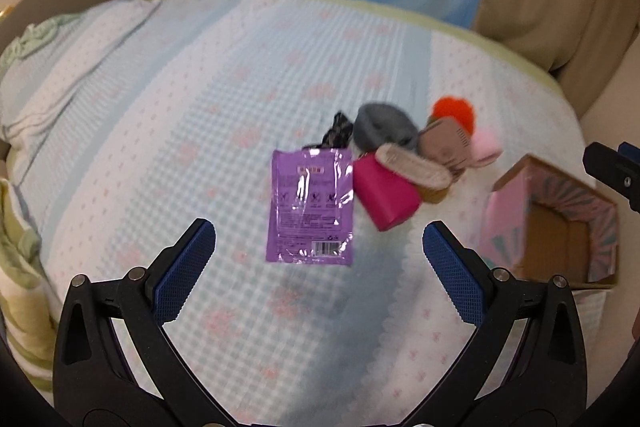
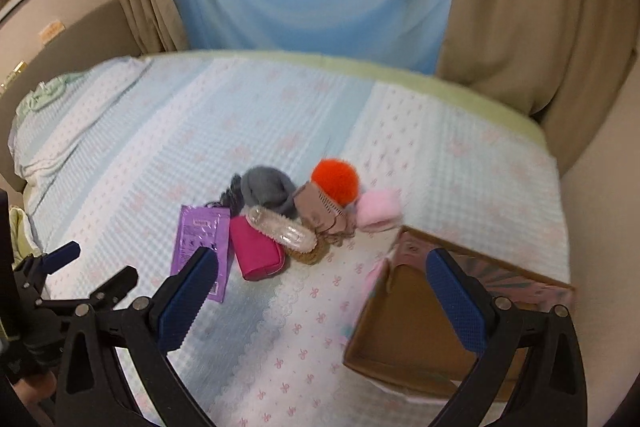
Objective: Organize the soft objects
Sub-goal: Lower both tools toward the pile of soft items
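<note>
Both tools, left [image 1: 319, 253] and right [image 2: 320, 281], gape apart above a glossy purple packet [image 1: 310, 205] beside fuzzy items.

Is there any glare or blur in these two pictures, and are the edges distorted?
Left wrist view: glare streaks on the purple packet; the pile, such as the grey sock, is softly blurred; the bed edge bows from fisheye. Right wrist view: the box and pompom look smeared; the curtains curve; dark corners in both.
</note>
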`<state>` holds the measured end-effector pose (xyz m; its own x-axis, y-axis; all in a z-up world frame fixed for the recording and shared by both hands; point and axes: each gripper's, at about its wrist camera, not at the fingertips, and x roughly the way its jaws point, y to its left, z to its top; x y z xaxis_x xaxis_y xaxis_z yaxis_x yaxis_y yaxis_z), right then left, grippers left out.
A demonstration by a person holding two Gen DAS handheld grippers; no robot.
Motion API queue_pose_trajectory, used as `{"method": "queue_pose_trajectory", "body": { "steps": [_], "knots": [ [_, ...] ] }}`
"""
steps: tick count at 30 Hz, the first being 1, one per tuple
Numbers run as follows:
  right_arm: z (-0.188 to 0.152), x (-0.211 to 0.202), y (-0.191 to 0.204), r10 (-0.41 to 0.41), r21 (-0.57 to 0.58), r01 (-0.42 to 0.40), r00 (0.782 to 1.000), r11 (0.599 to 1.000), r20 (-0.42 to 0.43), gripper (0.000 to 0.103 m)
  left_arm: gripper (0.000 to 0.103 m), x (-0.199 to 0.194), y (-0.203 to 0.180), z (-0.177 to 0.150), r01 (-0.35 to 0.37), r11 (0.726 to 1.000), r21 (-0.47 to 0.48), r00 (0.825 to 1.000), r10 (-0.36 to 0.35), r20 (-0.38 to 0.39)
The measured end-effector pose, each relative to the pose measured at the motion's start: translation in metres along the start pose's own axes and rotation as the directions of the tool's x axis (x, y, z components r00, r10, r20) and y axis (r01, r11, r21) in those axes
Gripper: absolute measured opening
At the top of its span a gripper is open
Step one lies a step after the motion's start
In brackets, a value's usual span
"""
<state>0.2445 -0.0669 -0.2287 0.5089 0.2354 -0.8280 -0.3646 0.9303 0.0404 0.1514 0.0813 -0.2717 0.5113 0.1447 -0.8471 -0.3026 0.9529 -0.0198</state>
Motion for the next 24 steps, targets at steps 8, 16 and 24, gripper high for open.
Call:
{"method": "queue_pose_trajectory", "body": {
  "steps": [8, 16, 24],
  "knots": [
    [0.006, 0.106, 0.007, 0.016, -0.012, -0.018, 0.987, 1.000, -0.159, 0.103, 0.103, 0.103, 0.004, -0.001, -0.021, 1.000, 0.016, 0.996, 0.023, -0.089],
    [-0.002, 0.198, 0.009, 0.024, -0.015, -0.030, 0.953, 0.999, -0.303, 0.083, 0.103, 0.173, 0.004, -0.003, -0.034, 0.999, 0.022, 0.987, 0.037, -0.157],
    [-0.015, 0.236, 0.004, 0.041, 0.002, -0.044, 0.921, 0.999, -0.388, 0.072, 0.103, 0.211, 0.000, -0.006, -0.056, 0.997, 0.049, 0.979, 0.065, -0.196]
  ]
}}
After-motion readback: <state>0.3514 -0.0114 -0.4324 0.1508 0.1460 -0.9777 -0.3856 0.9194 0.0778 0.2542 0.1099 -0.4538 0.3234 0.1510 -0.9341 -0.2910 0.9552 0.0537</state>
